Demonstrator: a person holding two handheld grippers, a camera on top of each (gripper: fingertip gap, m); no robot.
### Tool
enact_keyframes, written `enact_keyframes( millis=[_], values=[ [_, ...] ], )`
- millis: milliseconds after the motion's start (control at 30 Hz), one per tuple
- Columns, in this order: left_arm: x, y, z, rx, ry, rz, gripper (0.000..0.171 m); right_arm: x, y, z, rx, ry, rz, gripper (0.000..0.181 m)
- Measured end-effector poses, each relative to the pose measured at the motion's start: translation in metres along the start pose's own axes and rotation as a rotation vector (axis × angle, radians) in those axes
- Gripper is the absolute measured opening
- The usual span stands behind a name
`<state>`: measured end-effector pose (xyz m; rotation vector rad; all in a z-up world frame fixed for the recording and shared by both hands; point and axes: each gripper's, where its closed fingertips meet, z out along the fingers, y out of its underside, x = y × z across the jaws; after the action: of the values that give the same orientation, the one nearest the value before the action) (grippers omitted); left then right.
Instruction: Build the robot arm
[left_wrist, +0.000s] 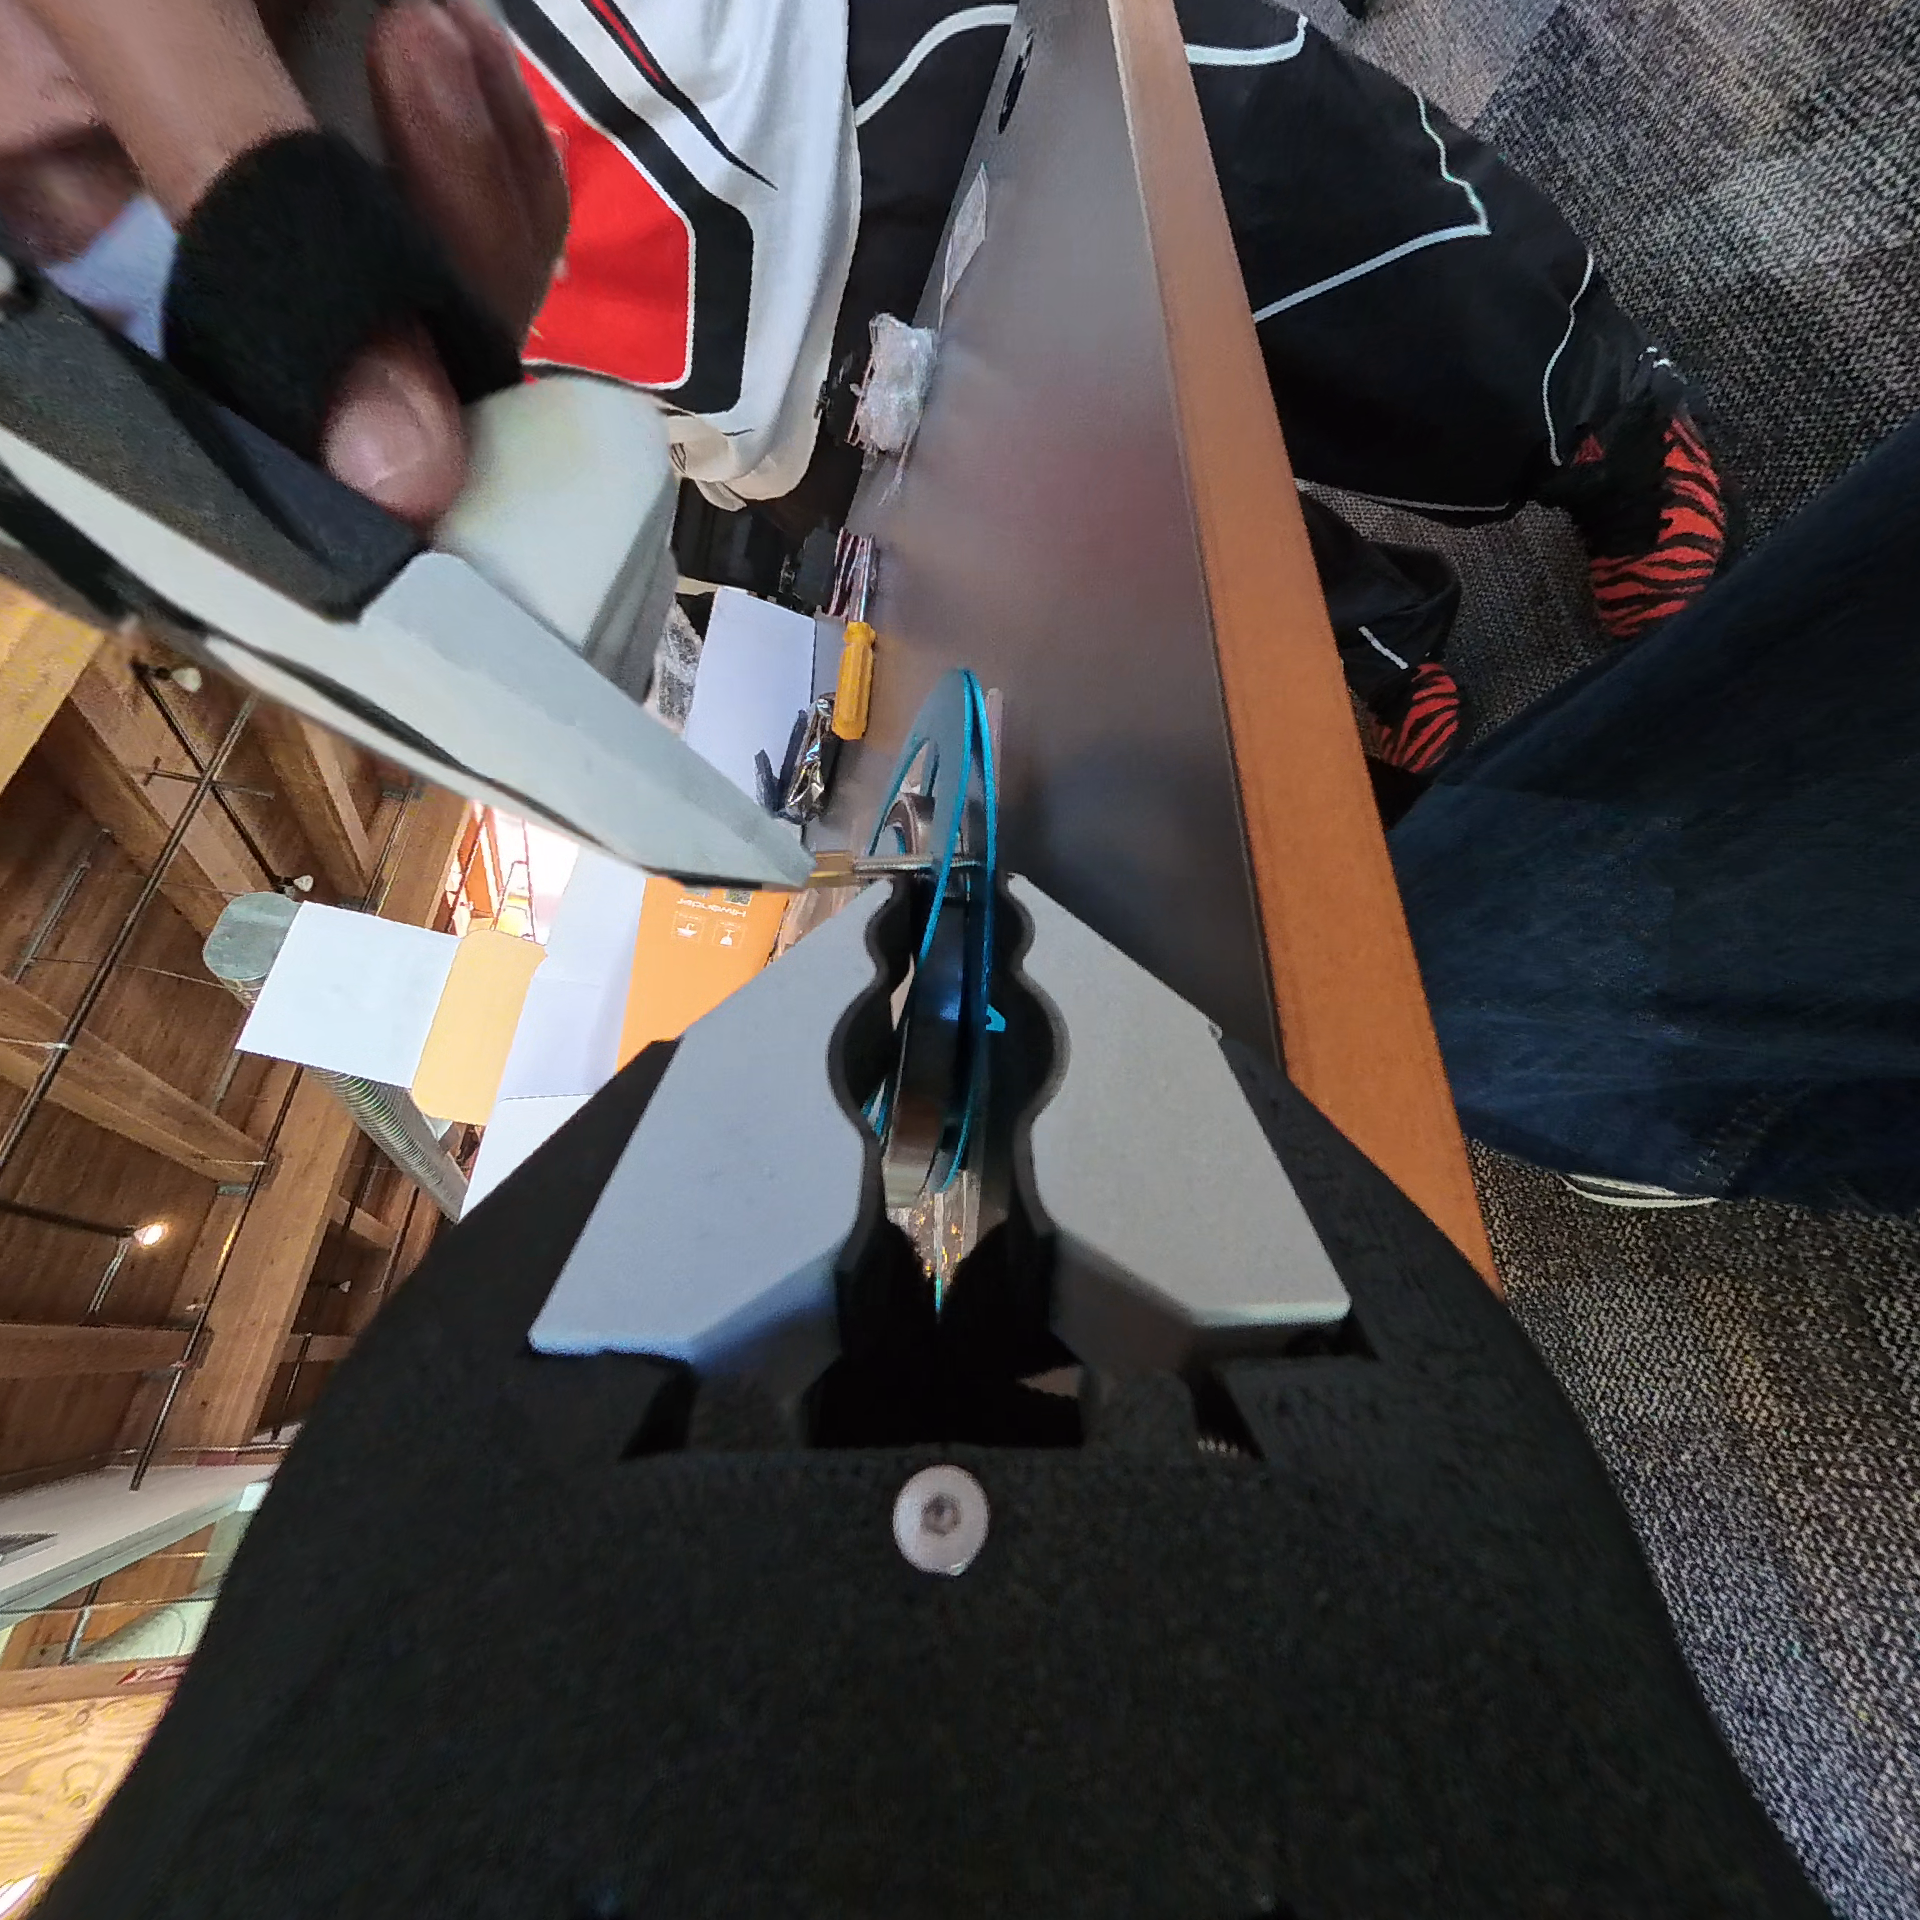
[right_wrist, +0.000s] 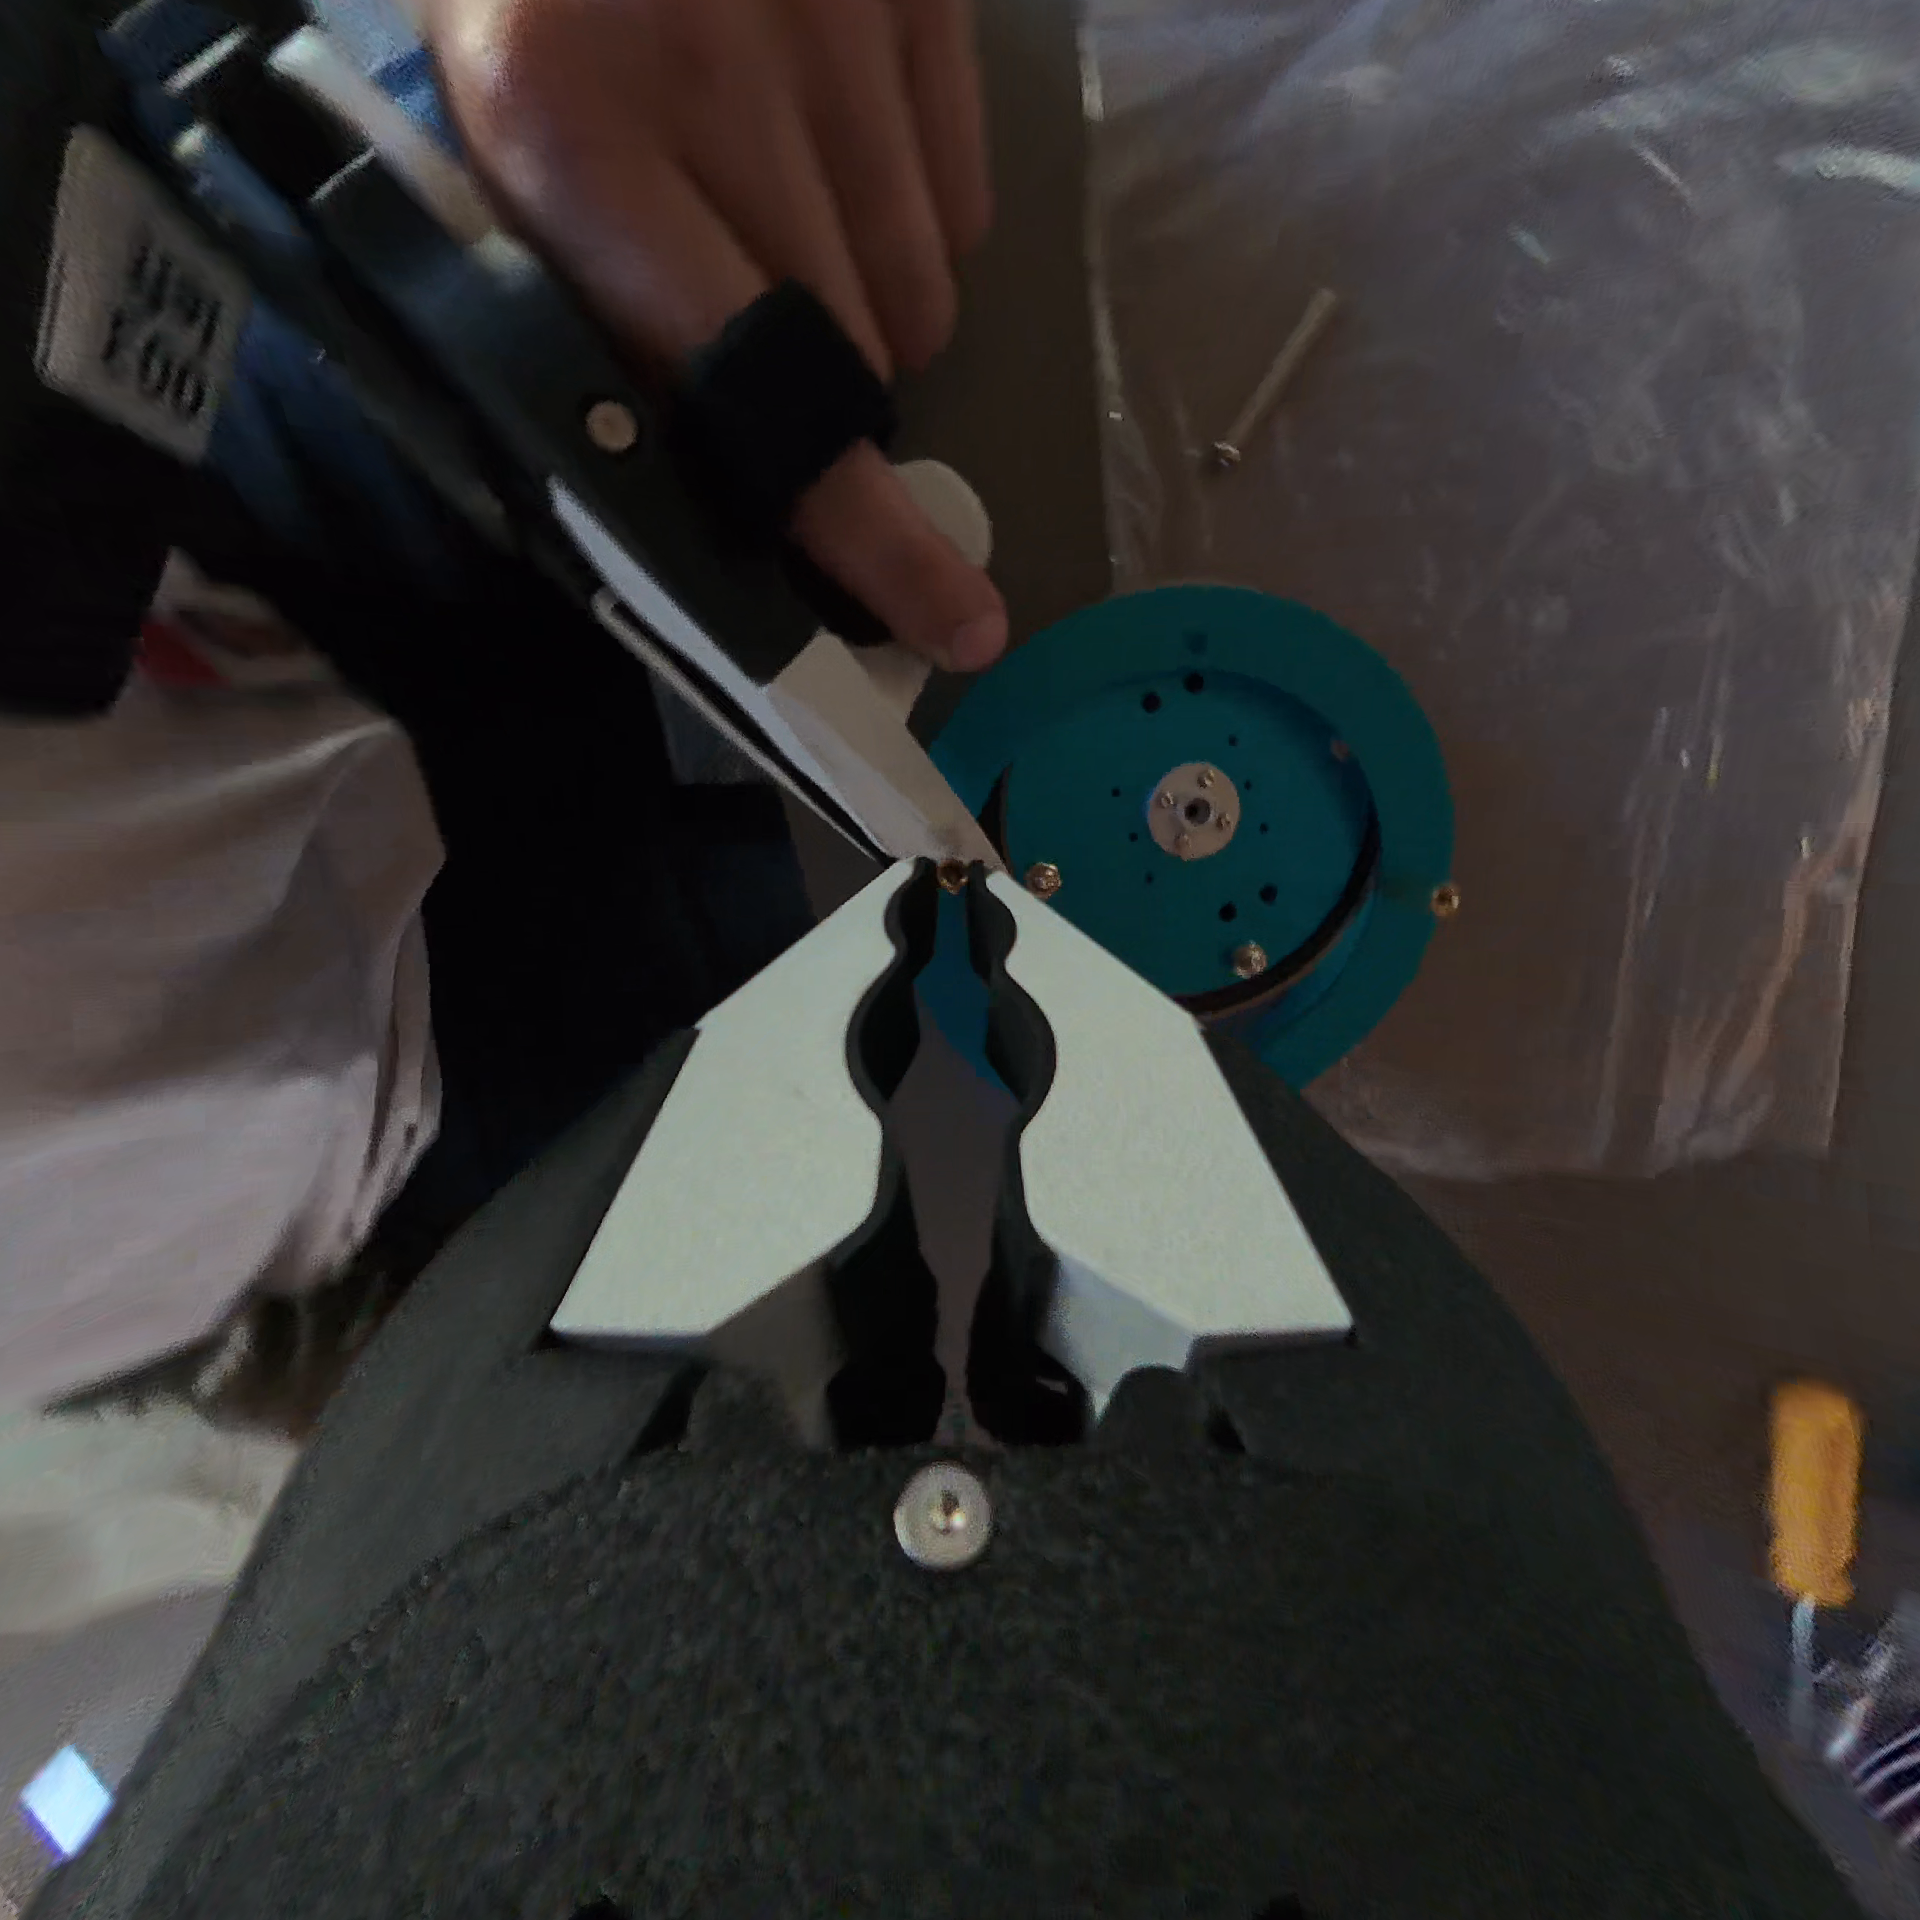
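— Item one: teal disc (right_wrist: 1091, 748), lying flat on a clear plastic sheet (right_wrist: 1558, 312) over the grey worktop (left_wrist: 1039, 468). Condition?

— Round, drilled with small holes, with a silver hub (right_wrist: 1193, 810) at its centre. Three brass nuts (right_wrist: 1252, 958) sit along its lower arc.

— Item two: left tongs (left_wrist: 951, 899).

— Closed across the disc's rim. Their own view shows the disc (left_wrist: 971, 790) edge-on in the slot between the fingers. From the other camera they reach the disc's left edge.

— Item three: right tongs (right_wrist: 951, 878).

— Pressed together on a fourth brass nut (right_wrist: 951, 875), held right at the disc's left rim, just beside the left tongs' tip. Whether the nut touches the disc, I cannot tell.

— Loose hardware?

— One long bolt (right_wrist: 1273, 379) on the sheet, beyond the disc and well apart from it. One yellow-handled screwdriver (right_wrist: 1813, 1496), on the near right side of the disc, also apart.

— Hands?

— One hand (right_wrist: 727, 208) on the left tongs' grip, a black band round one finger, up and left of the disc. Another hand (left_wrist: 395, 260), banded likewise, on the right tongs.

— Other stock?

— White and orange cartons (left_wrist: 416, 997), past the disc on the worktop, blurred.
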<state>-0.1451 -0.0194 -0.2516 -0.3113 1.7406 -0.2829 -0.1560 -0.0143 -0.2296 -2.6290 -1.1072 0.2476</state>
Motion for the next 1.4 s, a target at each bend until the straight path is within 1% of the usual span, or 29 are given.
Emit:
enact_keyframes(
  millis=[100, 167, 267, 333, 433, 500, 633, 667, 700, 733, 767, 800, 833, 867, 900, 933, 1000, 1067, 1100, 1133, 1233, 1333, 1400],
  values=[
    [0.0, 0.001, 0.0, -0.005, -0.002, 0.001, 0.014, 0.003, 0.0, 0.0, 0.005, 0.114, 0.23, 0.005],
    [0.0, 0.001, 0.0, -0.006, -0.001, 0.003, 0.014, 0.003, 0.001, 0.0, -0.031, 0.191, 0.367, 0.004],
    [0.0, 0.0, 0.0, -0.005, 0.0, 0.007, 0.014, 0.002, 0.003, 0.0, -0.145, 0.285, 0.522, 0.004],
    [0.0, 0.0, 0.0, -0.003, 0.001, 0.01, 0.014, 0.002, 0.005, -0.001, -0.24, 0.31, 0.615, 0.004],
    [0.0, -0.001, -0.001, 0.002, 0.001, 0.012, 0.014, 0.001, 0.006, -0.002, -0.37, 0.328, 0.714, 0.005],
    [0.0, -0.001, -0.001, 0.001, 0.001, 0.012, 0.014, 0.001, 0.006, -0.001, -0.417, 0.336, 0.748, 0.005],
    [0.0, -0.001, -0.001, 0.004, 0.002, 0.003, 0.014, 0.002, 0.005, -0.002, -0.404, 0.312, 0.79, 0.005],
    [0.0, -0.001, -0.001, 0.004, 0.001, 0.003, 0.014, 0.002, 0.005, -0.002, -0.396, 0.308, 0.774, 0.005],
    [-0.001, -0.001, -0.001, 0.005, -0.003, 0.004, 0.014, 0.003, 0.005, -0.002, -0.383, 0.304, 0.744, 0.006],
    [-0.001, -0.001, -0.001, 0.006, -0.005, 0.005, 0.014, 0.006, 0.005, -0.004, -0.371, 0.314, 0.705, 0.012],
    [-0.001, -0.001, -0.001, 0.007, -0.004, 0.004, 0.014, 0.01, 0.008, -0.008, -0.36, 0.326, 0.677, 0.022],
    [-0.001, -0.001, -0.001, 0.008, -0.002, 0.002, 0.014, 0.01, 0.007, -0.01, -0.327, 0.291, 0.641, 0.026],
    [-0.001, -0.001, -0.001, 0.009, -0.001, 0.001, 0.014, 0.007, 0.002, -0.01, -0.264, 0.223, 0.594, 0.029],
    [-0.001, -0.001, -0.001, 0.009, -0.002, 0.001, 0.014, 0.011, 0.002, -0.015, -0.222, 0.2, 0.559, 0.031],
    [-0.001, -0.001, -0.001, 0.009, -0.002, 0.0, 0.014, 0.02, 0.007, -0.022, -0.205, 0.204, 0.517, 0.036],
    [-0.001, -0.001, -0.001, 0.009, -0.002, -0.001, 0.014, 0.027, 0.008, -0.028, -0.166, 0.191, 0.442, 0.039],
    [-0.001, -0.001, -0.001, 0.009, -0.002, -0.003, 0.014, 0.036, -0.002, -0.035, -0.013, 0.105, 0.229, 0.036],
    [-0.001, -0.001, -0.001, 0.007, -0.004, -0.002, 0.015, 0.033, -0.014, -0.038, 0.19, -0.042, 0.064, 0.03],
    [-0.001, -0.001, -0.001, 0.008, -0.003, -0.003, 0.014, 0.033, -0.019, -0.041, 0.283, -0.092, -0.028, 0.032],
    [-0.001, -0.001, -0.001, 0.007, -0.004, -0.003, 0.014, 0.034, -0.021, -0.042, 0.331, -0.114, -0.116, 0.033],
    [-0.001, -0.001, -0.001, 0.008, -0.004, -0.001, 0.014, 0.02, -0.022, -0.041, 0.358, -0.239, -0.316, 0.035],
    [0.0, -0.002, -0.001, 0.013, -0.002, 0.0, 0.014, 0.008, -0.017, -0.035, 0.266, -0.312, -0.523, 0.034],
    [0.0, -0.003, -0.001, 0.016, -0.003, 0.004, 0.014, 0.003, -0.015, -0.031, 0.193, -0.321, -0.667, 0.029]
  ],
)
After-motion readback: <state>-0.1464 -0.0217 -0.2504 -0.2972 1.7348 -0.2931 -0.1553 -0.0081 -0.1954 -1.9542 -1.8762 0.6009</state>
